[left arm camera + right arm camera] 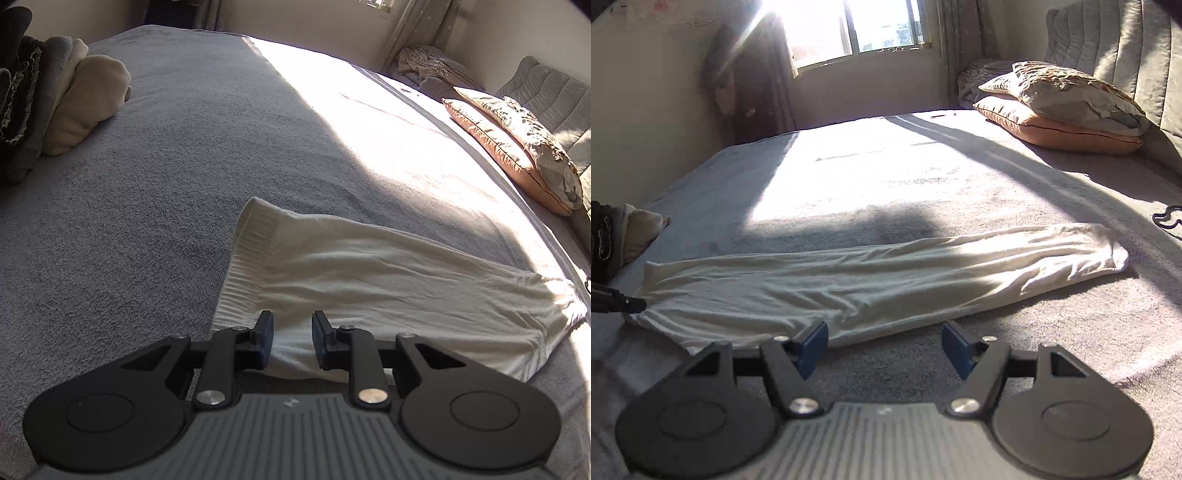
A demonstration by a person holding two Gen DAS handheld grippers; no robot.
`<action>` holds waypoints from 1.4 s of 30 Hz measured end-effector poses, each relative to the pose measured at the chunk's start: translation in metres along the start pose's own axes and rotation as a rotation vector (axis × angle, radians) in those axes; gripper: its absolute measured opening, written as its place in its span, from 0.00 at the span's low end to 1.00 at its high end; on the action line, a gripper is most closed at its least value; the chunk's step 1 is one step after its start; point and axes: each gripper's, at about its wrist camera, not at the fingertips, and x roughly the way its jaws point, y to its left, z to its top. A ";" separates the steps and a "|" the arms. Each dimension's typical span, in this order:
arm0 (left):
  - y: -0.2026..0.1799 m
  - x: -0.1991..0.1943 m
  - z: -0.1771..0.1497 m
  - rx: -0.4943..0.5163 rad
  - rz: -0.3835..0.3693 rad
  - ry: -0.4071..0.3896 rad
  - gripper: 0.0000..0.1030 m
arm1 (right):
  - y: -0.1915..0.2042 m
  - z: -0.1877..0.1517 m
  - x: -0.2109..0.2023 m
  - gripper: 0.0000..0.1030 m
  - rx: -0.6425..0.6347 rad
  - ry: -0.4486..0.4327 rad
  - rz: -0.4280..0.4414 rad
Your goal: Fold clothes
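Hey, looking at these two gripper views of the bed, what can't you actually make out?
- Folded clothes stack: left wrist view, cut off by the left edge; darker pieces unidentifiable.
- Long cream garment: its near edge is hidden behind each gripper body.
- Small black looped object: right wrist view, cut by the right edge.
- Window: glare washes out the outside.

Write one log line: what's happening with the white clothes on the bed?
white garment flat on bed | left gripper open over waistband end | right gripper open, at near edge

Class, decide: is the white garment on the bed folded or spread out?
Folded lengthwise into a long narrow strip: the white garment shows doubled layers along its near edge.
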 end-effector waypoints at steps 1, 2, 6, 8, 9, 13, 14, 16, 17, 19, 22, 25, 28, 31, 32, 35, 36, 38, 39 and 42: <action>-0.002 -0.006 0.002 0.004 0.023 -0.021 0.35 | -0.010 -0.009 -0.019 0.70 0.043 -0.014 -0.012; -0.004 -0.012 0.003 0.012 0.048 -0.042 0.41 | -0.024 -0.022 -0.046 0.71 0.126 -0.037 -0.011; -0.031 -0.044 -0.008 0.062 0.109 -0.105 0.43 | -0.057 -0.070 -0.110 0.77 0.427 -0.101 0.007; -0.056 -0.062 -0.021 0.083 0.146 -0.118 0.45 | -0.061 -0.087 -0.132 0.77 0.494 -0.117 -0.001; -0.069 -0.073 -0.029 0.098 0.157 -0.128 0.49 | -0.061 -0.089 -0.141 0.77 0.500 -0.123 -0.003; -0.110 -0.125 -0.058 0.139 0.187 -0.180 0.61 | -0.057 -0.069 -0.188 0.78 0.438 -0.165 -0.010; -0.119 -0.138 -0.063 0.148 0.192 -0.188 0.63 | -0.056 -0.060 -0.203 0.79 0.410 -0.182 -0.015; -0.132 -0.163 -0.068 0.149 0.173 -0.208 0.65 | -0.053 -0.040 -0.234 0.89 0.373 -0.259 -0.031; -0.139 -0.179 -0.070 0.143 0.157 -0.228 0.68 | -0.051 -0.031 -0.252 0.92 0.362 -0.302 -0.028; -0.154 -0.207 -0.075 0.149 0.130 -0.265 0.71 | -0.045 -0.014 -0.287 0.94 0.342 -0.376 -0.004; -0.175 -0.246 -0.083 0.169 0.093 -0.319 0.73 | -0.030 0.001 -0.327 0.98 0.304 -0.444 0.044; -0.190 -0.274 -0.089 0.189 0.041 -0.359 0.77 | -0.014 -0.002 -0.348 1.00 0.267 -0.499 0.095; -0.195 -0.285 -0.089 0.204 0.006 -0.381 0.78 | -0.002 -0.004 -0.345 1.00 0.263 -0.485 0.125; -0.193 -0.285 -0.086 0.195 -0.004 -0.392 0.80 | 0.010 -0.003 -0.329 1.00 0.261 -0.442 0.127; -0.191 -0.282 -0.085 0.187 -0.006 -0.383 0.80 | 0.014 -0.001 -0.320 1.00 0.265 -0.422 0.133; -0.180 -0.271 -0.081 0.178 -0.026 -0.361 0.80 | 0.032 0.006 -0.302 1.00 0.259 -0.372 0.149; -0.176 -0.268 -0.080 0.181 -0.028 -0.354 0.80 | 0.038 0.009 -0.297 1.00 0.247 -0.359 0.151; -0.167 -0.261 -0.079 0.172 -0.027 -0.342 0.80 | 0.048 0.017 -0.289 1.00 0.235 -0.352 0.148; -0.162 -0.256 -0.079 0.166 -0.029 -0.331 0.81 | 0.051 0.021 -0.286 1.00 0.240 -0.354 0.147; -0.150 -0.238 -0.075 0.151 -0.040 -0.288 0.81 | 0.037 0.031 -0.275 1.00 0.324 -0.351 0.140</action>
